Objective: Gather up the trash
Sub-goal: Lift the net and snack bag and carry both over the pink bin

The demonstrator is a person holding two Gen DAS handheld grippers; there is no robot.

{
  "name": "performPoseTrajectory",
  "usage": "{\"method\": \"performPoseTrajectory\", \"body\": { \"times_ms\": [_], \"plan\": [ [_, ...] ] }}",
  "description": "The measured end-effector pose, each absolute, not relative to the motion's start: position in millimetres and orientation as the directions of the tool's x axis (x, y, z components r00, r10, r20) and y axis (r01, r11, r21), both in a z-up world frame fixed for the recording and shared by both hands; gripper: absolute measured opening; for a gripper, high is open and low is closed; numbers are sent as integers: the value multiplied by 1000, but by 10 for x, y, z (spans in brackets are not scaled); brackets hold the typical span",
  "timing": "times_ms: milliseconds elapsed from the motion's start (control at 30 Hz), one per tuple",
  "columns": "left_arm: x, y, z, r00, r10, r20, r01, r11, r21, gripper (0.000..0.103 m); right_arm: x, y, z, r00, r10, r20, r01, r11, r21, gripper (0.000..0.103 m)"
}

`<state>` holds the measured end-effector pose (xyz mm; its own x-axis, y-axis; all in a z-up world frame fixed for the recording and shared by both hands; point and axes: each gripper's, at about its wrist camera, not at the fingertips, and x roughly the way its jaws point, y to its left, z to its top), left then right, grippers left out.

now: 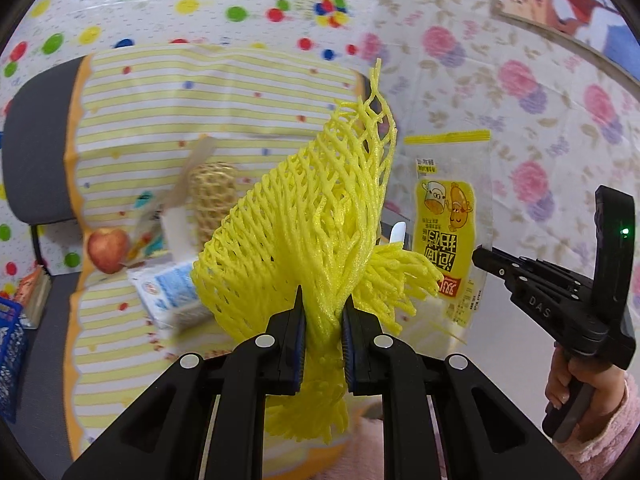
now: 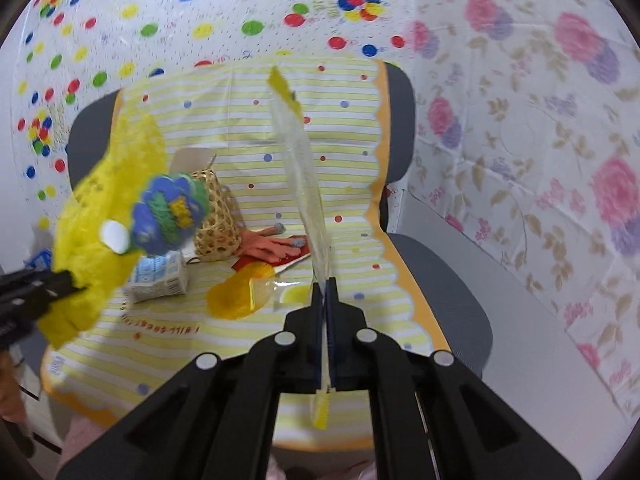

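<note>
Illumination is bright, even and diffuse, with only soft shadows. Both fisheye views curve strongly toward dark vignetted corners. In the right wrist view, the yellow foam net (image 2: pixel 100 220) is motion-blurred; in the left wrist view, the carton (image 1: pixel 172 292) appears smeared.

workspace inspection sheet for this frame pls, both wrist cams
Surface: grey office chair draped with yellow-striped plastic sheet.
Job's things: yellow foam fruit net; clear yellow-printed snack wrapper.
Clutter: red apple, woven bamboo basket, white-blue carton, orange glove, orange plastic piece.
Grippers: left gripper shut on the net; right gripper shut on the wrapper.
Cables: nothing seen.
Surroundings: dotted and floral plastic sheeting.
</note>
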<state>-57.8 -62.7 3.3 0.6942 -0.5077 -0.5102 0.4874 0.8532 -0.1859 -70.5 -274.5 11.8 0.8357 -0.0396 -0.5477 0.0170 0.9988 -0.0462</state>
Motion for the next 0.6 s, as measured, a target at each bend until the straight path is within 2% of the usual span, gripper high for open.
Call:
{"method": "performPoseTrajectory", "body": {
  "times_ms": [267, 600],
  "plan": [
    [-895, -919, -122, 620, -578, -530, 573, 796, -197, 16, -1354, -2968, 68, 814, -42, -580, 95, 994, 61, 2],
    [-1238, -1353, -370, 501, -665, -554, 691, 693, -206, 16, -1986, -3160, -57, 787, -137, -602, 218, 974, 64, 2]
  ]
}}
